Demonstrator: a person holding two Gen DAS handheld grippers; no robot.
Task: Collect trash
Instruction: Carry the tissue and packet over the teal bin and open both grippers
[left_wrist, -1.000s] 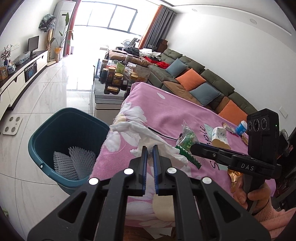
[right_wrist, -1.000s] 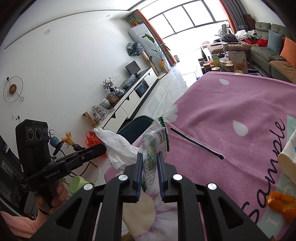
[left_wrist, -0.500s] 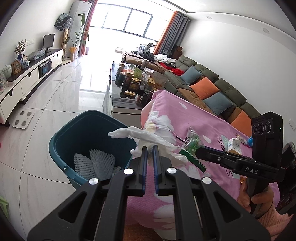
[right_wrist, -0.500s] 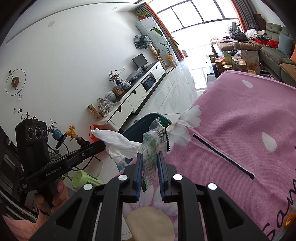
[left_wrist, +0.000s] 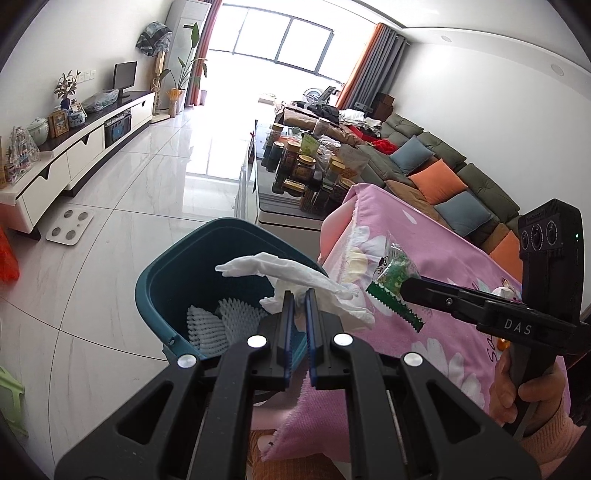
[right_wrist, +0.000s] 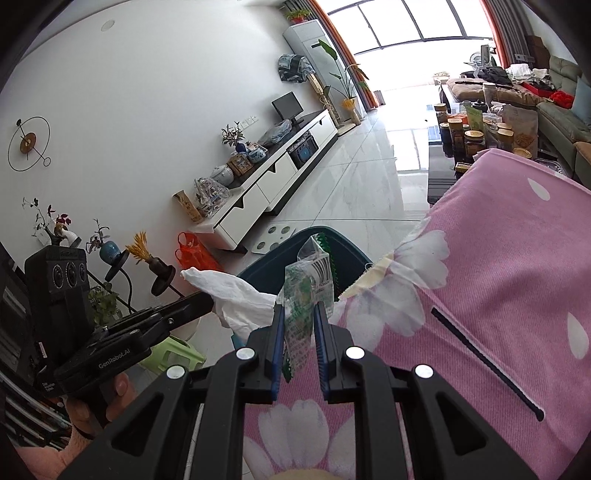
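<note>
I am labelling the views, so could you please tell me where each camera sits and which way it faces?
Left wrist: on the left gripper, shut on crumpled white tissue, facing the teal plastic bin; the right hand shows.
Right wrist: on the right gripper, shut on a green snack wrapper, facing the pink flowered blanket; the left hand shows.
Shared: bin, tissue, wrapper, blanket.

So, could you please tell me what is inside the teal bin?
White foam fruit nets lie inside the teal bin; the left tongs and tissue cover its near corner.
</note>
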